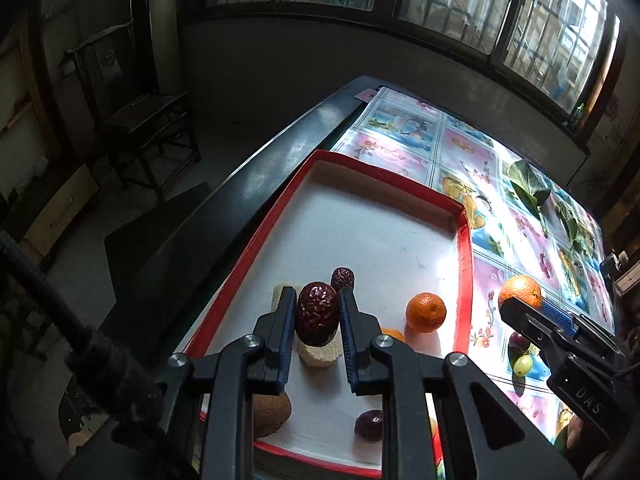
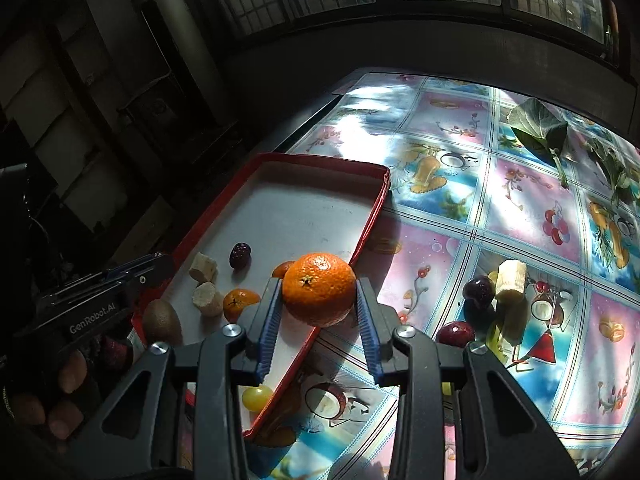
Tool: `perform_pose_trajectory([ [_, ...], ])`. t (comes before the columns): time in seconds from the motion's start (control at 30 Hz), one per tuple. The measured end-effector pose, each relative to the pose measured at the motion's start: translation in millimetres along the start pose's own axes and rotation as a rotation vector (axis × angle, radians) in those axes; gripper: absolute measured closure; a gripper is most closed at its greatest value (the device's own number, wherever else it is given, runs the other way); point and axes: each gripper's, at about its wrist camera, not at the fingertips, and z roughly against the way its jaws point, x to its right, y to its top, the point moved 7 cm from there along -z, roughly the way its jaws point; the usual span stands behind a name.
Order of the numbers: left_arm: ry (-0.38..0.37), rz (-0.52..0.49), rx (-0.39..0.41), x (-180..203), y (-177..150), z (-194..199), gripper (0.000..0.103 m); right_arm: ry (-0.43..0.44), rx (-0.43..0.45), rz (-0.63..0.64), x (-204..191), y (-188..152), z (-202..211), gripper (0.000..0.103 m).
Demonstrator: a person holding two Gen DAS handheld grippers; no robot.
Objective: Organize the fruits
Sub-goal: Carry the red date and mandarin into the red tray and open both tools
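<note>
My left gripper (image 1: 316, 312) is shut on a wrinkled red jujube (image 1: 317, 313) and holds it above the red-rimmed white tray (image 1: 464, 264). The tray holds a second jujube (image 1: 342, 278), a mandarin (image 1: 425, 312), pale cut pieces (image 1: 318, 354), a kiwi (image 1: 270, 414) and a dark plum (image 1: 369, 424). My right gripper (image 2: 318, 304) is shut on an orange mandarin (image 2: 319, 289) above the tray's right rim (image 2: 362, 246). It also shows at the right of the left wrist view (image 1: 520, 300).
On the fruit-print tablecloth (image 2: 520, 208) right of the tray lie dark plums (image 2: 478, 291), a pale cut piece (image 2: 510, 276), green grapes (image 1: 522, 364) and green leaves (image 2: 540, 128). The table's dark left edge (image 1: 256, 176) drops to the floor, where a chair (image 1: 156, 120) stands.
</note>
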Motion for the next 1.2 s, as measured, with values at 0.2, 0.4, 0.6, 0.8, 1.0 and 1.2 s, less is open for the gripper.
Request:
perform_pose_trajectory([
  [0.2, 0.006, 0.023, -0.018, -2.1, 19.1, -17.7, 0.083, 0.009, -0.01, 0.005, -5.9, 19.2, -20.0, 0.065],
  [0.4, 0.039, 0.039, -0.062, 1.1, 37.6, -52.9, 0.083, 0.011, -0.046, -0.002, -9.4, 35.4, -47.6, 0.065],
  [0.6, 0.07, 0.028, -0.163, 3.3, 26.4, -97.1, 0.083, -0.008, -0.118, 0.015, -10.6, 35.4, -84.2, 0.065],
  [0.8, 0.091, 0.014, -0.187, 0.0, 19.6, -108.4, 0.083, -0.016, -0.177, 0.059, -14.6, 20.6, -110.7, 0.065],
  [1.0, 0.11, -0.01, -0.189, 2.3, 20.6, -109.5, 0.082, -0.026, -0.178, 0.098, -17.3, 15.8, -116.3, 0.064],
  [1.2, 0.09, 0.024, -0.178, 1.1, 23.7, -99.4, 0.075, -0.024, -0.184, 0.096, -16.6, 18.1, -115.2, 0.064],
])
